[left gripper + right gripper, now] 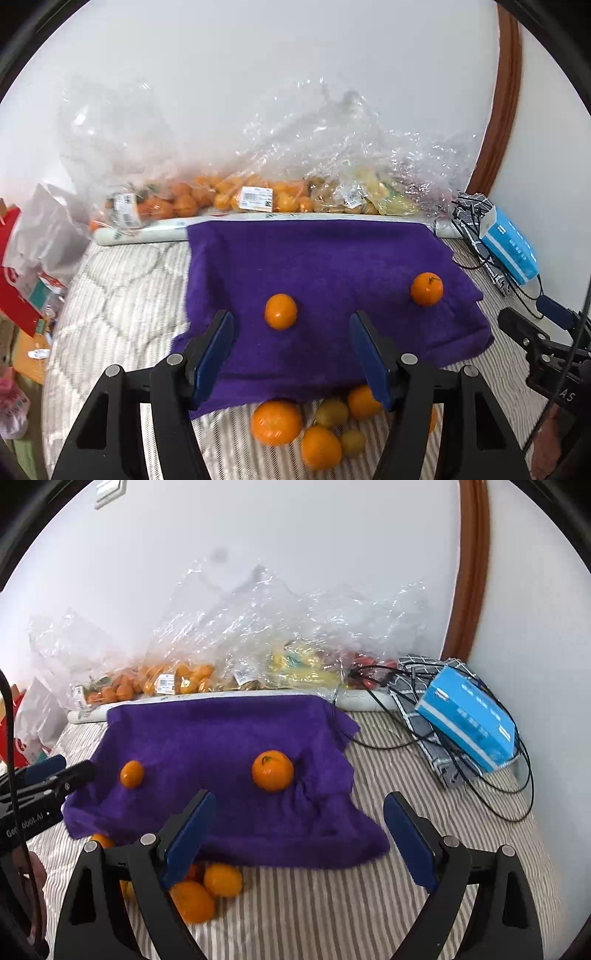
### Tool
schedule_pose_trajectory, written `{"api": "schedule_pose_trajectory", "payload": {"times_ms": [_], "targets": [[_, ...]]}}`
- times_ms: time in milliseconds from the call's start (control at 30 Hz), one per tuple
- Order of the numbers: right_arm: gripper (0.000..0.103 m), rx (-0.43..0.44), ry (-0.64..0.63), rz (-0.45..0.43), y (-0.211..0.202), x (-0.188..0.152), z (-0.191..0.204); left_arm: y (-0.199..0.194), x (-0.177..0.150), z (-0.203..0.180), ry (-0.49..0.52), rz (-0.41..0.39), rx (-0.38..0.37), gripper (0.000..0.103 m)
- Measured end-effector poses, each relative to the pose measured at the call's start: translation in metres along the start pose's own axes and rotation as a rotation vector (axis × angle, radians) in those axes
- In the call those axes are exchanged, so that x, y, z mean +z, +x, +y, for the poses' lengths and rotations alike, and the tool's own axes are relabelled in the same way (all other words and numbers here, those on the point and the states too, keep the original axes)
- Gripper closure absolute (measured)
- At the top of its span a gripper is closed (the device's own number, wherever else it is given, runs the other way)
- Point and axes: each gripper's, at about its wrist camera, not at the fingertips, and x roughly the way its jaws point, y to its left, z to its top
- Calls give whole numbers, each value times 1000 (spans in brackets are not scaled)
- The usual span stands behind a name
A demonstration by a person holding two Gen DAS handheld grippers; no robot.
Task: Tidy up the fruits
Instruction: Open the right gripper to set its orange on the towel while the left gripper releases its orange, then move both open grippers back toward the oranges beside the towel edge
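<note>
A purple towel lies on the striped bed. Two oranges sit on it: a smaller one and a larger one with a stem mark. Several loose oranges and small yellow-green fruits lie in a pile at the towel's near edge. My left gripper is open and empty, just short of the smaller orange. My right gripper is open and empty over the towel's near right corner.
Clear plastic bags of oranges and yellow fruit line the wall behind a white roll. A blue box with black cables lies at the right. Red and white packaging is at the left.
</note>
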Motion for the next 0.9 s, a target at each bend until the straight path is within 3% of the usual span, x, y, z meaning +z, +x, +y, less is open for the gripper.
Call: {"api": "schedule_pose_trajectory", "payload": {"times_ms": [200,333,500,700,900], "targets": [[12,145,58,-37,-28,-24,-5,-31,-18,9,-36,0,-24,40],[12,144,61,-42,-42,-34,-5,-47,-32,7,-24,-16,-19,40],[12,80,-11,-80,-59,-44,4,-61,-48,5,-29,-13,-16,40],[12,119,-8,-83,-62,-52,7,-65,-62,8,-49,-1,-10,40],[12,107,10,-81,-59,-60,5,-59,-68,10,-83,14,-63,40]]}}
